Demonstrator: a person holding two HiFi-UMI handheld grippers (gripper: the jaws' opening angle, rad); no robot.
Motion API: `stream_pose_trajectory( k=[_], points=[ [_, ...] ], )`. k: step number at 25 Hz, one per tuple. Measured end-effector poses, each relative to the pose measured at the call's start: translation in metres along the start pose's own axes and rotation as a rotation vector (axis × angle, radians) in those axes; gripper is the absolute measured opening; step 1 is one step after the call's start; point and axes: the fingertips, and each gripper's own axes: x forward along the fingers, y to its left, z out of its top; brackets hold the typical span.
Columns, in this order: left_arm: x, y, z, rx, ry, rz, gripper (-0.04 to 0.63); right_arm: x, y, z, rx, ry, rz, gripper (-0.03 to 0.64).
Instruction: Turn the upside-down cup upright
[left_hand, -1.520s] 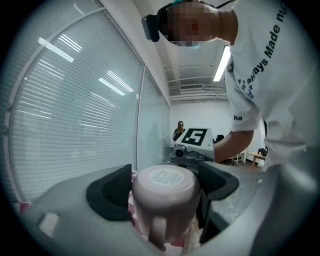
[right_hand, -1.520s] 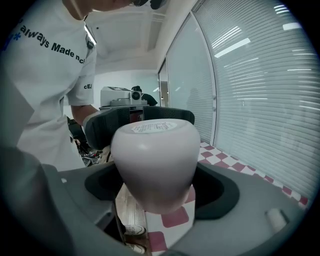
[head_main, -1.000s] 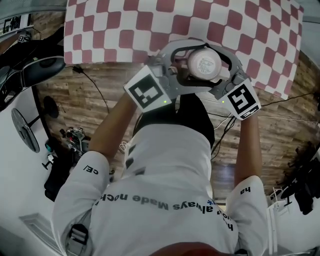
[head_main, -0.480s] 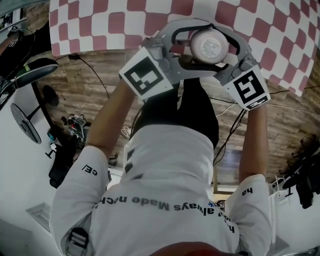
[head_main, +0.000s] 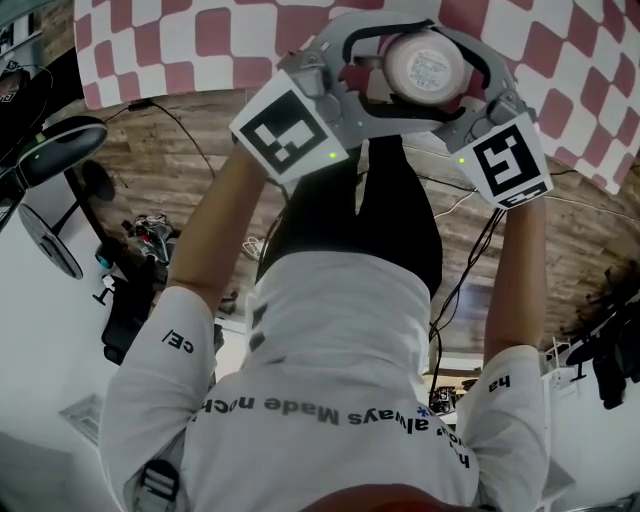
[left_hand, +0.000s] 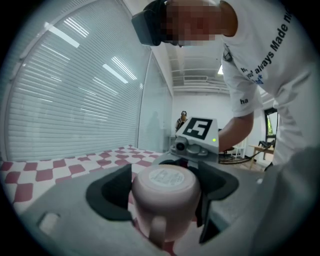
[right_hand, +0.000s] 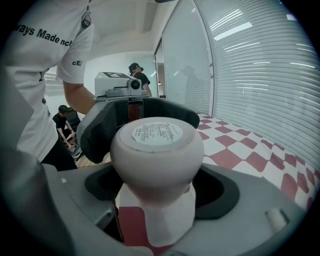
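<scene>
Checkered table (head_main: 200, 40) with open cloth stretching beyond, its near edge just under the tongs. Pink cup (head_main: 425, 65) upside down near that edge, enclosed from both sides by left gripper (left_hand: 162, 192) and right gripper (right_hand: 160, 190), jaws spread wide, not pressing. Forearms (head_main: 215, 230) outstretched, grippers facing each other.

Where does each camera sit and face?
Head view: on the head, steeply down at upside-down pink cup on red-and-white checked tablecloth; shows shirt, forearms, left gripper, right gripper.
Left gripper view: along its open jaws, past cup to right gripper; shows torso.
Right gripper view: opposite way, toward left gripper; shows sleeve.
All share the cup.
</scene>
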Motion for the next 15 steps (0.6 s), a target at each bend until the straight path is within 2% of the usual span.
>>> stream_pose_trajectory(
  k=[15],
  points=[
    [0.007, 0.012, -0.035, -0.007, 0.019, 0.012, 0.420, 0.022, -0.010, -0.028, -0.007, 0.059, 0.015, 0.425]
  ],
)
